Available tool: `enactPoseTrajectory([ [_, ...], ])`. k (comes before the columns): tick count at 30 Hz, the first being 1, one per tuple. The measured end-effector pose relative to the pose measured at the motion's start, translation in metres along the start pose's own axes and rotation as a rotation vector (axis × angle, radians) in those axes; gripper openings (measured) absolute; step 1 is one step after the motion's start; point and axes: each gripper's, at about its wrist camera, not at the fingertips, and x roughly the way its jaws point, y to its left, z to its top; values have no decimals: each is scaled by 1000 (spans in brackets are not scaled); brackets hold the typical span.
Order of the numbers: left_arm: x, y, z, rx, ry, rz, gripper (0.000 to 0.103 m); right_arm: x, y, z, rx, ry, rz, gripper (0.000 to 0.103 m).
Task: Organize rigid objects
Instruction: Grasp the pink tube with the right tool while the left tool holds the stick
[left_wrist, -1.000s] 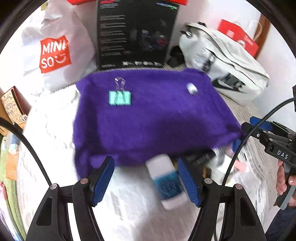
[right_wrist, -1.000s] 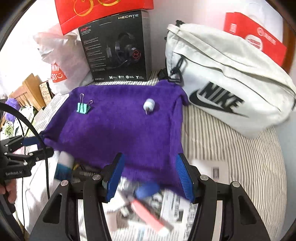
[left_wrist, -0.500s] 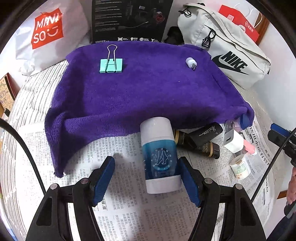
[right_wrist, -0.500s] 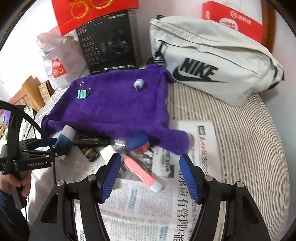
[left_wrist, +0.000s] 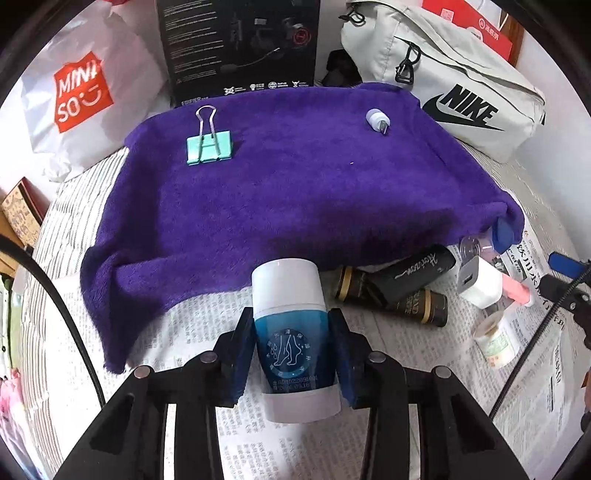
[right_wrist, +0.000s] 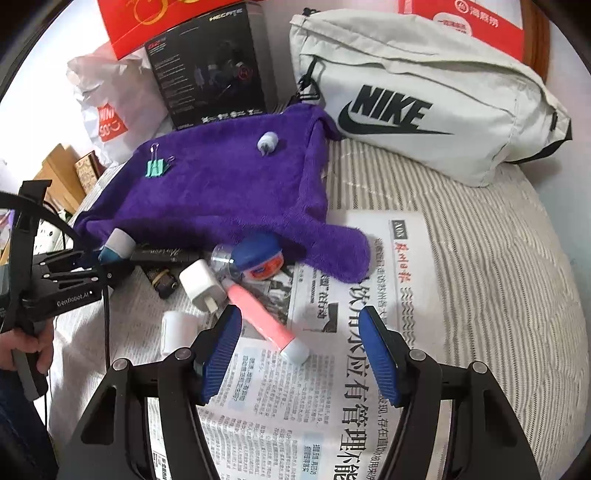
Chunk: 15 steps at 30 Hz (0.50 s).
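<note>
Blue-and-white stick (left_wrist: 291, 339) between just-closed left hand-held gripper (left_wrist: 293, 358) pads, tilted downward

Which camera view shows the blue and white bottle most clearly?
The left wrist view shows the blue and white bottle best: it lies centered on the newspaper, label facing up, clamped between the left tongs. The right wrist view shows only its white cap and a little blue at the left, small and partly hidden.

Blue-and-white stick tube (left_wrist: 293, 339) is lying on the newspaper at the purple towel's near edge; two black tubes (left_wrist: 402, 288), a white charger (left_wrist: 480, 282) and a pink tube (right_wrist: 258, 317) are sitting just right of it.
</note>
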Motion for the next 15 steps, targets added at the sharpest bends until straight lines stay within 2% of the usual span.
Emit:
enactPoseTrajectory([
  [4,-1,4,-2,-12,-2,-10,37,8,7,-4,-47,8,41,65],
  [8,-1,5,-2,-18,-4,-13,37,21,16,-8,-124,13,36,64],
  [12,-1,4,-3,-10,-6,-5,37,34,15,-10,-140,30,26,54],
  [15,-2,5,-3,-16,-8,-13,37,34,20,-12,-177,-3,-7,45],
])
